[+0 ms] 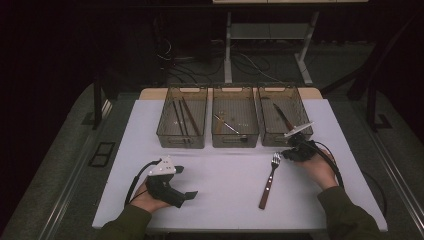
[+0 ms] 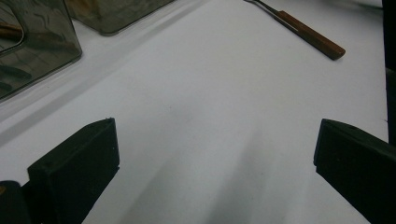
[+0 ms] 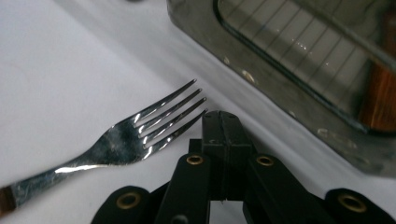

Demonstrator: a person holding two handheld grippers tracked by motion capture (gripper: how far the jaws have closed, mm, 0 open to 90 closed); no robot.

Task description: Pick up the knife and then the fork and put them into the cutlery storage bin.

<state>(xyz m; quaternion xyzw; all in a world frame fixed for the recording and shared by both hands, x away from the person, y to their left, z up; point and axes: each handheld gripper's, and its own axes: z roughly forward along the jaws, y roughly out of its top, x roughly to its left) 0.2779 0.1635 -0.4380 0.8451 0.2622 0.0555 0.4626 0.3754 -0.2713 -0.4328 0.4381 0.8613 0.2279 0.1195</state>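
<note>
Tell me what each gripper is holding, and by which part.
Nothing is held. The right gripper is shut on nothing, its tips beside the fork tines. The left gripper is open over bare table.

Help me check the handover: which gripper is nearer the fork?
Right. The right gripper, jaws shut, sits right beside the fork at its tines, near the right-hand bin. The left gripper, jaws open, rests far across the table from the fork's handle.
</note>
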